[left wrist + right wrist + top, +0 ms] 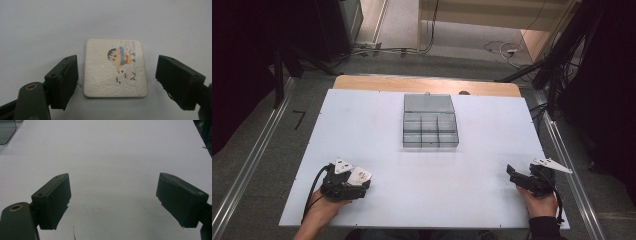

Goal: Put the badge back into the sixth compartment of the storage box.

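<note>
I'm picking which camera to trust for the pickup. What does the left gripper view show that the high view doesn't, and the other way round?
Left gripper view: the cartoon print on the square card, and the left tool with its jaws either side of the card, gaps on both sides, not touching.

High view: the clear compartment box with its lid open at mid-table, the right tool and both hands.

Both: the card lying flat on the white table at the left tool.
</note>
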The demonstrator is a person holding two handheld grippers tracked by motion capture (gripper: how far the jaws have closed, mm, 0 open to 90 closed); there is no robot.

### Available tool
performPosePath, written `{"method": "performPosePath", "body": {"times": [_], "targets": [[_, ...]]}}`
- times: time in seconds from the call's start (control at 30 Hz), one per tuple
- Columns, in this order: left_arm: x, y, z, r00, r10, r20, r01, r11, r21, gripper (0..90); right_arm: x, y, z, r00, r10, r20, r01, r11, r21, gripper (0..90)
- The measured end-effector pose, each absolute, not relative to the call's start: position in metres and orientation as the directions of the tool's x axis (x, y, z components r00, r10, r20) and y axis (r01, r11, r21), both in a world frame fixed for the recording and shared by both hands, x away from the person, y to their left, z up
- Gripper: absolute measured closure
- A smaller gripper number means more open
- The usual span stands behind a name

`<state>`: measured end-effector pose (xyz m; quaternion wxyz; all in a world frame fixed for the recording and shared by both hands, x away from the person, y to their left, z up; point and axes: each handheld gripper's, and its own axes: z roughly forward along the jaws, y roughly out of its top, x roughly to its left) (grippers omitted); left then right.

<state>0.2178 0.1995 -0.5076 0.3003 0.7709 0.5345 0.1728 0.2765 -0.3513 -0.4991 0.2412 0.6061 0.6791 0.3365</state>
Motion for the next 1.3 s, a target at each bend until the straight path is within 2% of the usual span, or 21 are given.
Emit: {"method": "performPosePath", "body": {"times": [0.13,0.3,0.43,0.53,0.67,0.8,0.97,1.13,1.3], "targets": [[0.221,0.198,-0.505,0.36,0.931,-0.05,0.74,-0.253,0.623,20.6,0.277,-0.351,-0.499,-0.148,0.985,0.082,0.664,0.037,0.747,11.4],[0.221,0.193,-0.504,0.362,0.932,0.016,0.741,-0.298,0.602,27.5,0.277,-0.35,-0.499,-0.148,0.986,0.081,0.665,0.039,0.746,11.5],[0.22,0.191,-0.503,0.364,0.931,0.018,0.741,-0.301,0.6,32.8,0.277,-0.35,-0.499,-0.149,0.986,0.08,0.665,0.04,0.745,11.5],[0.219,0.192,-0.503,0.362,0.932,0.012,0.738,-0.295,0.606,33.5,0.277,-0.35,-0.499,-0.151,0.985,0.082,0.662,0.039,0.749,11.7],[0.218,0.192,-0.502,0.365,0.931,-0.028,0.72,-0.263,0.643,33.5,0.276,-0.35,-0.498,-0.151,0.985,0.082,0.659,0.039,0.751,11.7],[0.213,0.187,-0.493,0.38,0.923,-0.069,0.632,-0.204,0.748,33.5,0.275,-0.348,-0.496,-0.156,0.984,0.091,0.654,0.034,0.756,11.7],[0.207,0.183,-0.485,0.39,0.917,-0.087,0.548,-0.156,0.822,33.5,0.274,-0.341,-0.493,-0.182,0.978,0.098,0.644,0.044,0.764,11.7],[0.207,0.18,-0.482,0.396,0.912,-0.106,0.526,-0.131,0.84,33.5,0.272,-0.334,-0.491,-0.204,0.973,0.104,0.641,0.053,0.765,11.7],[0.206,0.175,-0.481,0.413,0.905,-0.105,0.492,-0.125,0.861,33.5,0.271,-0.327,-0.484,-0.25,0.945,0.211,0.639,-0.002,0.769,12.2]]}}
